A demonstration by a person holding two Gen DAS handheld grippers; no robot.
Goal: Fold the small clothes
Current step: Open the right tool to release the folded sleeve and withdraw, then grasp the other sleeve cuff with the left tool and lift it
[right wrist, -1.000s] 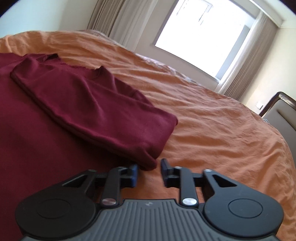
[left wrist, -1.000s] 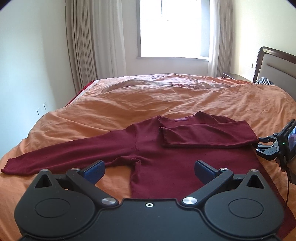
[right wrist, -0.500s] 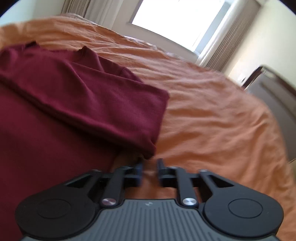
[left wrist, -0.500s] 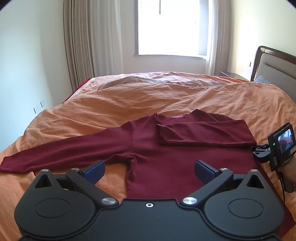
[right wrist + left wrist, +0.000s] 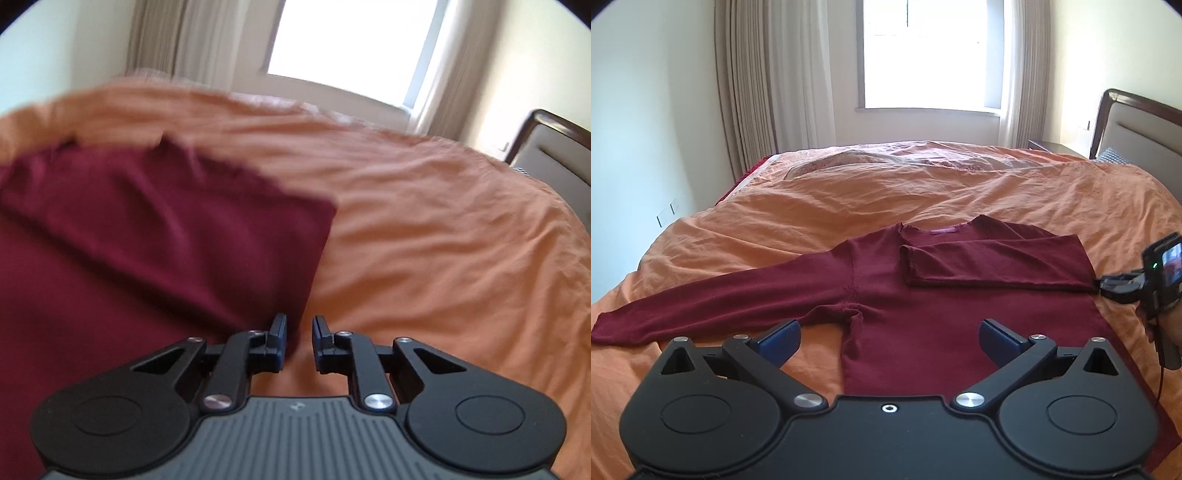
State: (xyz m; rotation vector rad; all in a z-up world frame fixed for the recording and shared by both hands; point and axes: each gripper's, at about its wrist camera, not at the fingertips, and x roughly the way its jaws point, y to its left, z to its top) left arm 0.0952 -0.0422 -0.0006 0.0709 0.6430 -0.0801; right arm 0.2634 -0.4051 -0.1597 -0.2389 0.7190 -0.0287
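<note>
Left wrist view: maroon sweater [image 5: 923, 314] lies flat on the orange bed [image 5: 849, 206], neckline toward the window. One sleeve is already folded across the chest [image 5: 993, 266]; the other sleeve [image 5: 720, 299] runs straight out to the left, long axis roughly across the bed, cuff near the left edge of frame. Left tool [image 5: 888, 336] hangs above the hem-side of the body, jaws wide apart, nothing held. The unfolded sleeve starts just ahead-left of its left pad, so my read is the left tool is the nearer one for the next fold.

Right tool [image 5: 299, 338] sits at the sweater's right edge, beside the end of the folded sleeve; jaws parted only a narrow gap, empty, cloth just touching or just beside the left pad, blur makes it hard to say. It also shows at far right in the left view [image 5: 1123, 288].

Versus a second ago: left tool has lifted and pulled back, more wall and window in frame. Right tool has tilted up and is moving; its gap is narrower. Sweater layout unchanged.
</note>
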